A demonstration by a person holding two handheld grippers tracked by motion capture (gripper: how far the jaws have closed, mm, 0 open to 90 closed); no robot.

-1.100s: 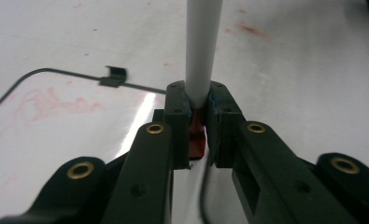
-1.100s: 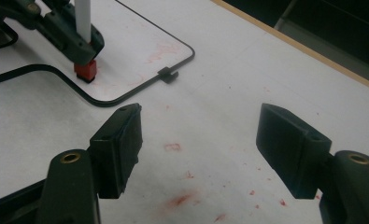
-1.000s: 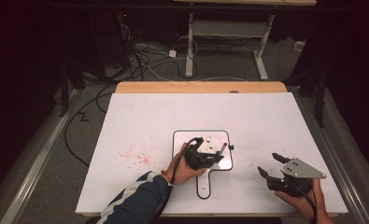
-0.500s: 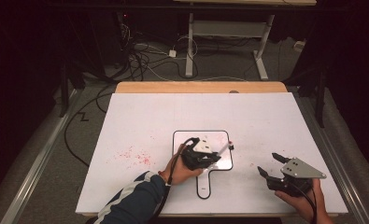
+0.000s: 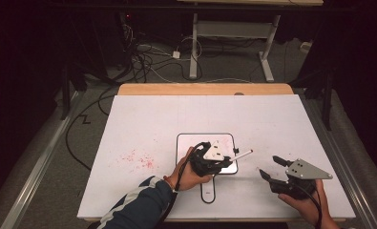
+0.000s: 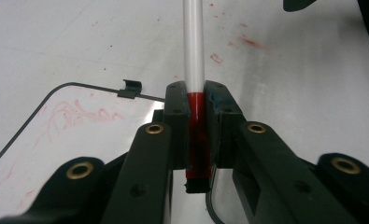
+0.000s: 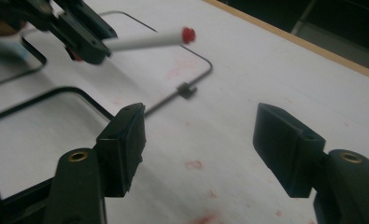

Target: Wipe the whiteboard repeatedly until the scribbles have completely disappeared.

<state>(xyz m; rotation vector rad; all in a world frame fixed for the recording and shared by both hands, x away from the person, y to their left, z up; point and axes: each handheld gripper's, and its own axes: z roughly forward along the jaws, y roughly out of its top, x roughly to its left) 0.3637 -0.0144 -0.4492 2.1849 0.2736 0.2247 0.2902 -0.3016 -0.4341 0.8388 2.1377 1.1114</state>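
Left gripper (image 5: 223,161) clamped on the red end of a marker (image 5: 241,154), held over the small whiteboard (image 5: 186,142) near the table's (image 5: 143,114) front edge, long axis running toward the right edge, red-tipped far end leading. Right gripper (image 5: 268,168) parked near the front right corner, jaws wide and empty, aimed back at that tip. Looks like a cap pull or handoff, probably; right hand (image 5: 305,202) is the nearer one.

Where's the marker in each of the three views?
High view: the marker sits right of centre, sticking out rightward from the left gripper.
Left gripper view: top centre, running up from between the shut jaws.
Right gripper view: upper left, red end pointing right.
Shared landmark: the small whiteboard with its black edge.
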